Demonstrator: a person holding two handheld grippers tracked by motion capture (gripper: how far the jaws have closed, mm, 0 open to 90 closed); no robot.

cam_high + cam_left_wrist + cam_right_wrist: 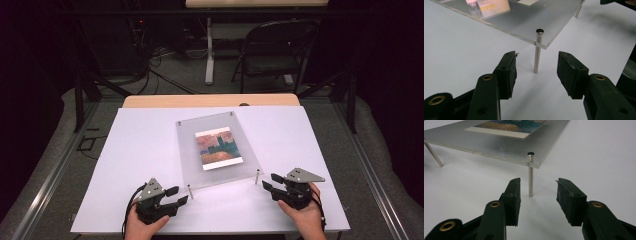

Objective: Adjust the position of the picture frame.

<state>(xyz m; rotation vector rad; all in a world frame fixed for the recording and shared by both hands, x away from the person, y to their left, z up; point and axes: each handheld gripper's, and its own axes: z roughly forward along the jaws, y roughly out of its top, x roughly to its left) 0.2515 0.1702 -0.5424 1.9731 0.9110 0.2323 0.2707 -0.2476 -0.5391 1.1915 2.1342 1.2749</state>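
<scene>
on a white bench [125, 150], the left claw [176, 196] and right claw [269, 182] stand released just short of the near metal posts [537, 53] of a clear acrylic frame [190, 150], best centred on each post before closing squarely.

Lab: black curtains [30, 60], floor cables [165, 75]

Clear acrylic picture frame [218, 150] on metal legs, mid-table.
</scene>
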